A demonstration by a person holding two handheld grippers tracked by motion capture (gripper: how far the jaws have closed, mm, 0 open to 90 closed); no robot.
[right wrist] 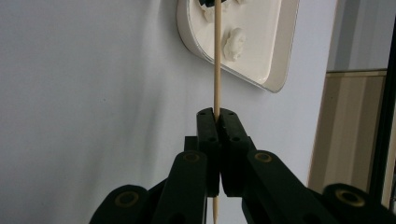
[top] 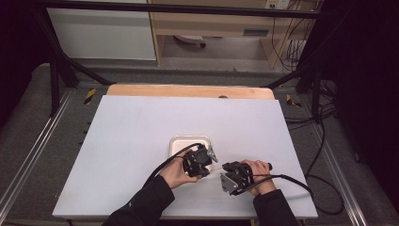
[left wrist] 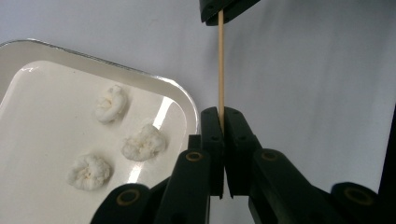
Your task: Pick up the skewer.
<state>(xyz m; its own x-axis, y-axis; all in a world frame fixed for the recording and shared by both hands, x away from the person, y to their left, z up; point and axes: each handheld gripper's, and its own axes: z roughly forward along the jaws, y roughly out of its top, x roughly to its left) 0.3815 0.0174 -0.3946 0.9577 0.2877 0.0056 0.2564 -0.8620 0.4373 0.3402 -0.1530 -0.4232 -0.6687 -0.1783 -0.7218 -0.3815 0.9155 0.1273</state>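
Fig. | L gripper (left wrist: 223, 122) & R gripper (right wrist: 217, 116): jaws shut, each pinching one end of skewer (left wrist: 221, 70), held between them above table (top: 131, 122) beside tray (left wrist: 184, 100) | progress: early; 3 puffs (left wrist: 144, 142) in tray, none skewered | left: spear all.

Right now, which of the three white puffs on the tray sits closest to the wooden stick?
The middle puff, beside the tray's right rim; the other two lie farther left of the stick.

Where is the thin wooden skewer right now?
The thin wooden skewer spans between the two claws, each shut on one end, just right of the white square tray near the table's front edge in the high view.
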